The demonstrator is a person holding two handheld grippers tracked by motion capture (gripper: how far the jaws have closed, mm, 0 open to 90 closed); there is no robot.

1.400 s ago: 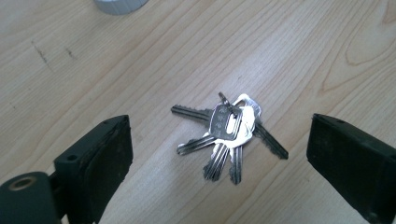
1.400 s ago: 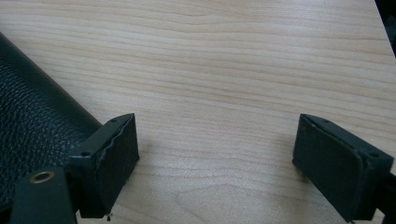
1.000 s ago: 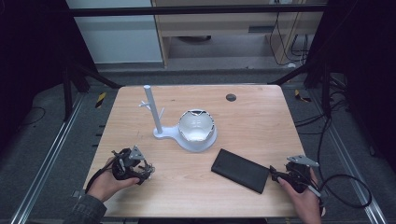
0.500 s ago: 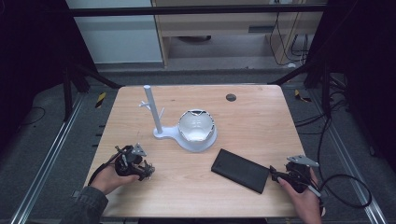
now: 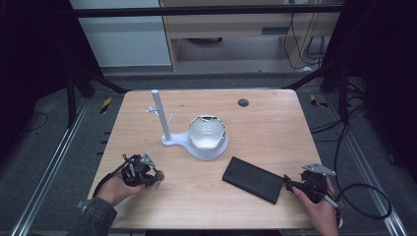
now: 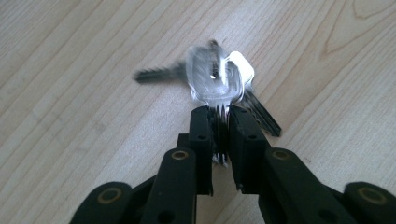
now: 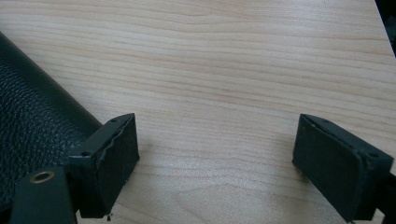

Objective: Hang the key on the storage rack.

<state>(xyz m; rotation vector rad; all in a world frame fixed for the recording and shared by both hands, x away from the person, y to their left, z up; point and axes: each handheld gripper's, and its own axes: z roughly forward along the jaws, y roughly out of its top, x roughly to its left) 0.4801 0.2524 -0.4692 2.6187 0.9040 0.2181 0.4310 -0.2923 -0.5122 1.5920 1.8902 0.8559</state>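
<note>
With left gripper [image 6: 219,122] just closing onto the keys [image 6: 219,79], grasp step's done. Next: lift toward the white stand [image 5: 162,118]. Right gripper [image 7: 217,158] wide open, holding nothing.

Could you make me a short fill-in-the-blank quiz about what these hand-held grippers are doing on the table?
1. The left hand-held gripper has just closed its jaws on a bunch of ____.
2. The right hand-held gripper has its jaws ____, with bare wood between them.
3. Beside the right hand-held gripper lies a flat ____ leather case.
4. The bowl sits on the base of a ____ stand.

Missing words: keys; open; black; white
</note>
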